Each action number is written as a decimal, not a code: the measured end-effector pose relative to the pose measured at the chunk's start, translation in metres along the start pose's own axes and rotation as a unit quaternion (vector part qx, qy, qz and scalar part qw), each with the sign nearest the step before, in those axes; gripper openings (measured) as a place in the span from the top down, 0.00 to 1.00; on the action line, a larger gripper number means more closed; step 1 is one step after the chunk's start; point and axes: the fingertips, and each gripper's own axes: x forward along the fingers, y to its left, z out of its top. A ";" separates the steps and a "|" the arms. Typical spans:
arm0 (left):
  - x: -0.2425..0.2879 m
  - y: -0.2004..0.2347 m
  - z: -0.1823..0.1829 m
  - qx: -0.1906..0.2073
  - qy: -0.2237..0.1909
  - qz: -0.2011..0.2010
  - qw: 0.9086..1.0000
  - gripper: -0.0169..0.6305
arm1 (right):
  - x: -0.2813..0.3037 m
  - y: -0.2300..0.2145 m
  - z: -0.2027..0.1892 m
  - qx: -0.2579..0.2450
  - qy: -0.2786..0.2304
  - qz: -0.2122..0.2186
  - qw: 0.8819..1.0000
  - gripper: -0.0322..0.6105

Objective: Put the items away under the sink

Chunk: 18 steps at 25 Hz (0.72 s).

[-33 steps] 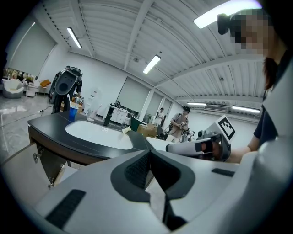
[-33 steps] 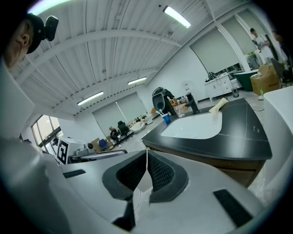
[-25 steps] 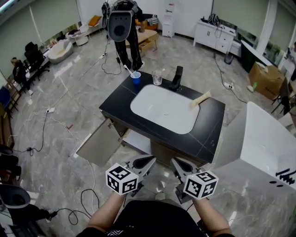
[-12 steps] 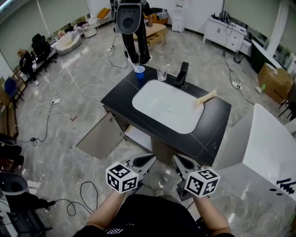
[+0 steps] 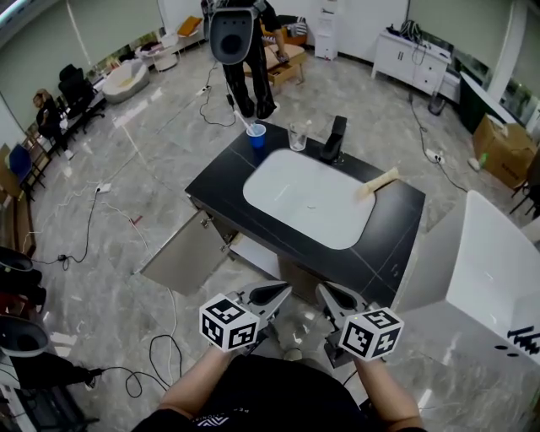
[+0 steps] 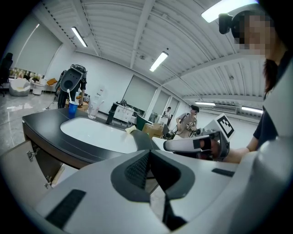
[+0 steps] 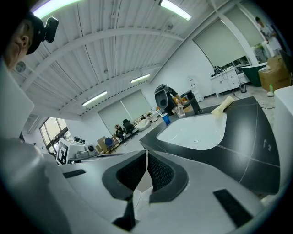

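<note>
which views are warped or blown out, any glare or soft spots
Head view: mild bending toward the edges, soft sheen on the marble floor, white sink bright but still detailed. Left gripper view: heavy fisheye with black corners, ceiling light blown out. Right gripper view: same fisheye and dark rim, ceiling strip clipped, black countertop bowed.

We wear a black top (image 5: pixel 270 395), short-sleeved, at the bottom centre of the head view. Our left gripper (image 5: pixel 276 295) and right gripper (image 5: pixel 327 295) have smooth pale grey shells with dark ribbed pads (image 6: pixel 136 170) inside. The left cube (image 5: pixel 229 324) and right cube (image 5: pixel 371 334) are white with black square markers. A black camera (image 6: pixel 225 22) sits on our head.
</note>
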 end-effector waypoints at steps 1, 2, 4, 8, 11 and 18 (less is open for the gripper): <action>0.003 0.001 0.003 -0.001 0.001 -0.006 1.000 0.96 | 0.002 -0.002 0.002 0.004 -0.001 -0.002 1.000 0.89; 0.005 0.003 0.007 -0.002 0.002 -0.011 1.000 0.96 | 0.006 -0.004 0.005 0.007 -0.002 -0.004 1.000 0.89; 0.007 0.009 0.013 -0.003 0.003 -0.016 1.000 0.96 | 0.014 -0.006 0.009 0.008 -0.002 -0.008 1.000 0.89; 0.008 0.038 0.025 -0.001 -0.004 -0.011 1.000 0.96 | 0.040 -0.010 0.018 0.006 0.000 -0.012 1.000 0.89; 0.011 0.055 0.033 -0.004 -0.006 -0.024 1.000 0.96 | 0.059 -0.011 0.026 0.017 0.000 -0.012 1.000 0.89; 0.028 0.101 0.052 0.024 0.016 -0.042 0.999 0.96 | 0.110 -0.022 0.052 0.024 -0.002 -0.023 0.999 0.89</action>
